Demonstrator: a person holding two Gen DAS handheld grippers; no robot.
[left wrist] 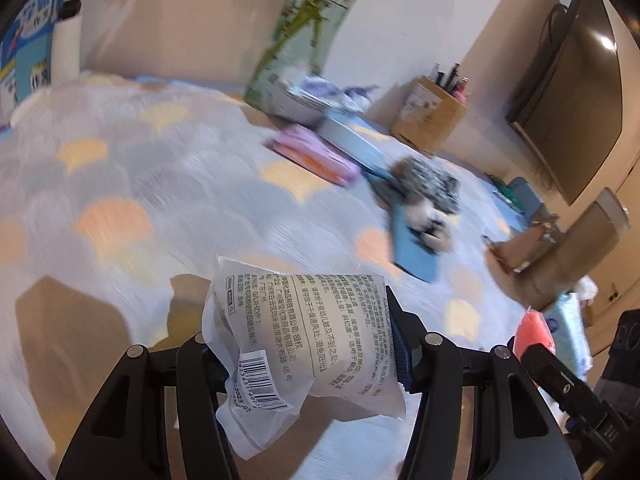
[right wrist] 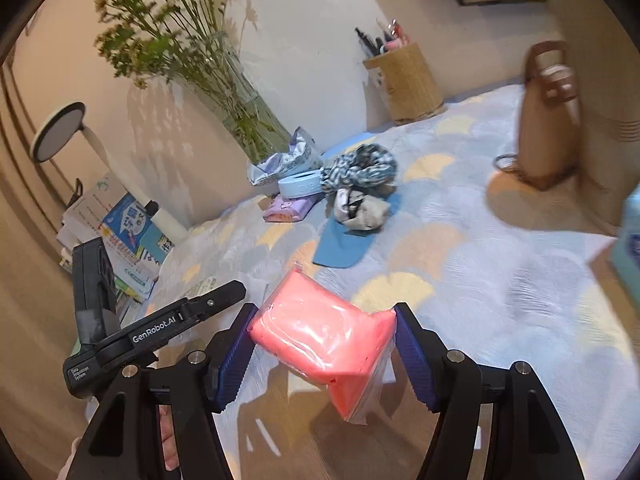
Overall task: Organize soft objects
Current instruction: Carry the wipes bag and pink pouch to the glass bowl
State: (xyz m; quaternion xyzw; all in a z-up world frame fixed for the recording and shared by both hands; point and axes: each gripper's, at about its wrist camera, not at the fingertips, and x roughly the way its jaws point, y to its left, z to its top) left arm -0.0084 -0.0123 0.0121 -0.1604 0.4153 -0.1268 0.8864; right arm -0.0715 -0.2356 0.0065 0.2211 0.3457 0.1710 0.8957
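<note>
Left gripper [left wrist: 308, 344]: squeezes one white packet [left wrist: 304, 344], up off the blanket [left wrist: 140, 160].
Right gripper [right wrist: 324, 344]: squeezes one pink bag [right wrist: 324, 340].
Room: open blanket ahead; blurry pile, maybe two scrunchies [right wrist: 360, 168], on blue cloth [right wrist: 344, 244].

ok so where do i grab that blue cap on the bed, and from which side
Take the blue cap by its brim, coming in from the near side. The brim lies flat and bare, pointing toward the camera, while the crumpled cloth and patterned scrunchie sit on its crown end. Both tongs are full, the right on the pink pack, so free one first.
</note>
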